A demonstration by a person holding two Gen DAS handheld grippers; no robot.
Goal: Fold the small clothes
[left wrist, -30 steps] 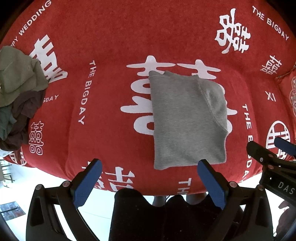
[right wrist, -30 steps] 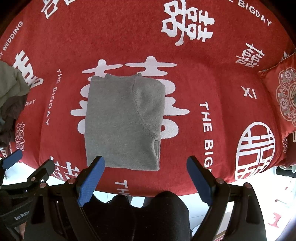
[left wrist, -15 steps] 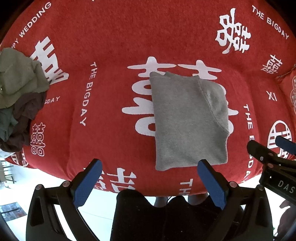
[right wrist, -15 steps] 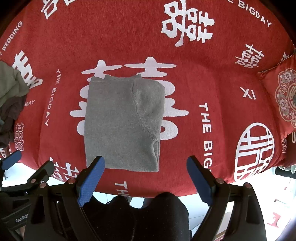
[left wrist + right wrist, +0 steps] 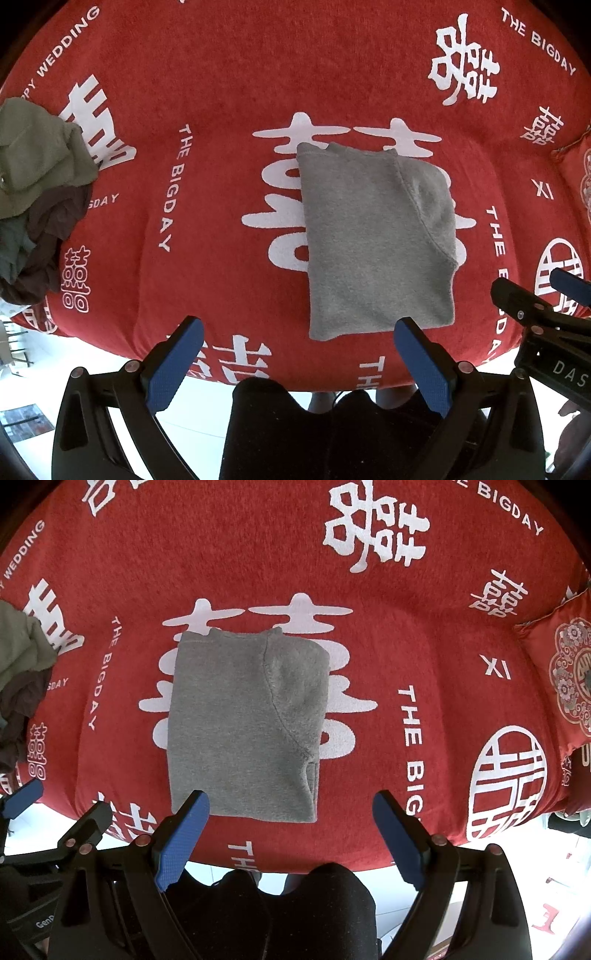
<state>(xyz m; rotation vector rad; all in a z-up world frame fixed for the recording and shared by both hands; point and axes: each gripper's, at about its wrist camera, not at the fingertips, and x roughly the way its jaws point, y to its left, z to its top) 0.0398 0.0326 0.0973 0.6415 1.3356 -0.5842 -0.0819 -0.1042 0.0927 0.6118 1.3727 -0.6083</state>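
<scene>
A grey garment (image 5: 376, 236) (image 5: 247, 723) lies folded into a flat rectangle on the red cloth with white characters (image 5: 229, 92) (image 5: 436, 646). A sleeve is laid over its right side. Both grippers point straight down from above the near edge of the cloth. My left gripper (image 5: 295, 332) is open, nothing between its blue pads, and the garment's near edge lies just beyond its right fingertip. My right gripper (image 5: 291, 808) is open too, and the garment's near edge shows between its fingertips far below. Neither touches the garment.
A heap of crumpled clothes, olive green and dark brown (image 5: 33, 192) (image 5: 18, 672), sits at the left edge of the cloth. A red embroidered cushion (image 5: 569, 675) lies at the right. The person's dark trousers (image 5: 314, 908) and white floor (image 5: 192, 413) show below the cloth's near edge.
</scene>
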